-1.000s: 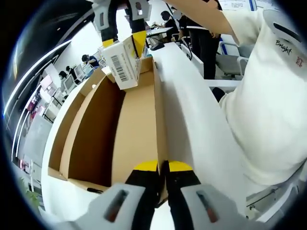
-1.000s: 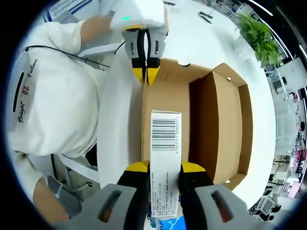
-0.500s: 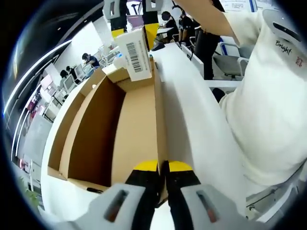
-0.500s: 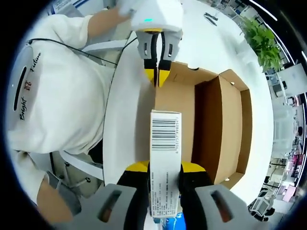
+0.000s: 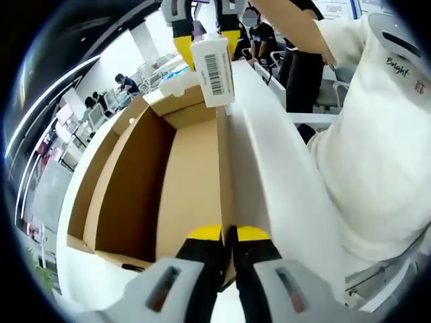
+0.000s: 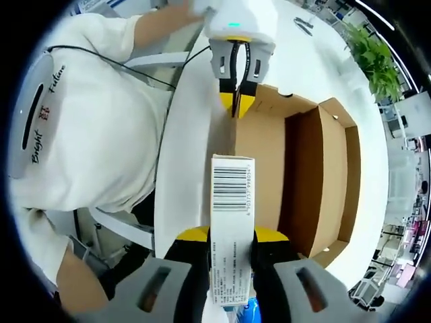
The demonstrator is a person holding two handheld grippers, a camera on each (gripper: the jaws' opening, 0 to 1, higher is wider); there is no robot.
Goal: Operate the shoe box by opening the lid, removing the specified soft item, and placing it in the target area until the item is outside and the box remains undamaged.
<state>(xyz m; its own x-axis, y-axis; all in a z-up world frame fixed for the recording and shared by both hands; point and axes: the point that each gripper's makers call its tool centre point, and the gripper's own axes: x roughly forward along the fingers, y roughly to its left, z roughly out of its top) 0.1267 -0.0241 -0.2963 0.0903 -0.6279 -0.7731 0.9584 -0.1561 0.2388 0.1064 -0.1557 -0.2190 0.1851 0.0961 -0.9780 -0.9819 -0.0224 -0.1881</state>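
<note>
Left gripper view: the left gripper [image 5: 227, 235] has its yellow-tipped jaws pressed together on the near edge of the shoe box [image 5: 168, 175], pinching the cardboard wall where it meets the white lid [image 5: 269, 168] that lies folded open toward the person in the white shirt [image 5: 377, 141]. The box interior is brown and bare. At the far end the right gripper [image 5: 202, 47] holds the small white carton [image 5: 214, 70], barcode facing the camera; a second ago the carton hung low over the box's far corner, now it is higher and over the line where box wall and lid meet. The box rests on a white bench [image 5: 87, 282].

Right gripper view: the right gripper [image 6: 229, 239] pinches the small white carton [image 6: 230, 208] between its jaws, barcode end pointing away. Below it, the seam between the open shoe box [image 6: 310, 182] and the white lid [image 6: 192, 168] now lies under the carton, where earlier the carton hung over the brown floor of the box. The left gripper [image 6: 237, 104] stays clamped on the far edge of the box. A green plant [image 6: 370, 57] stands on the bench [image 6: 316, 60] beyond
</note>
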